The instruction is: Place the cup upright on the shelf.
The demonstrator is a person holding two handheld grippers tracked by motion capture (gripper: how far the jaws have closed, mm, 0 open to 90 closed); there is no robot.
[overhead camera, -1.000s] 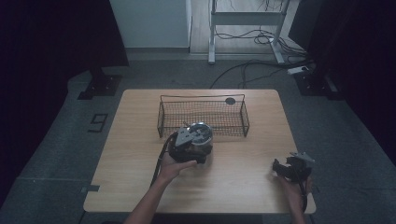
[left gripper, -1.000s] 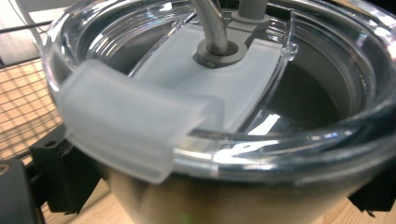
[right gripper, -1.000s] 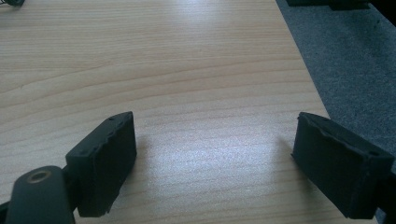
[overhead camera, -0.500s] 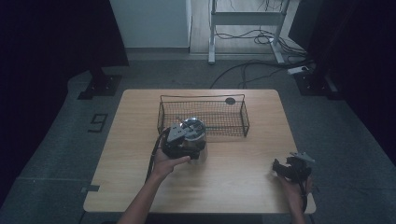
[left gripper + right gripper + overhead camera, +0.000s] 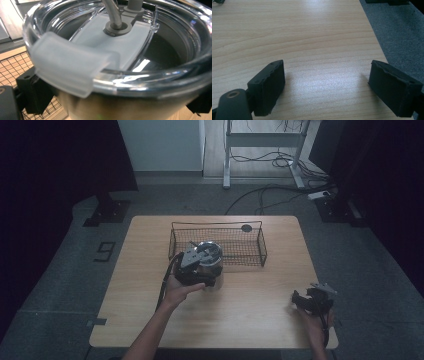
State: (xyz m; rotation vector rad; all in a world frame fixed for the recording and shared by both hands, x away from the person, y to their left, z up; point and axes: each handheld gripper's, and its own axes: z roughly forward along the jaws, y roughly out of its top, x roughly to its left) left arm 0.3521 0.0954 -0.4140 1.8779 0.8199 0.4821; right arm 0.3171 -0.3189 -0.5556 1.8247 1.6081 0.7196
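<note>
A metal tumbler [image 5: 211, 254] with a clear lid [image 5: 120, 50] and a straw through the lid is held at the front left corner of the wire basket [image 5: 263, 247]. My left gripper [image 5: 206, 267] is shut on the tumbler, one black jaw on each side of its body, just under the lid in the left gripper view. I cannot tell whether the tumbler touches the table. My right gripper [image 5: 300, 299] is low over the table's front right corner. Its jaws stand wide open [image 5: 327, 90] with only bare wood between them.
The black wire basket stands at the back middle of the wooden table [image 5: 250, 315]. A small dark round object [image 5: 246, 227] sits at the basket's far edge. The table's right edge [image 5: 372, 37] runs close beside my right gripper, with grey carpet beyond.
My left gripper has carried the tumbler slightly to the left and toward the basket. The right gripper has not moved.
</note>
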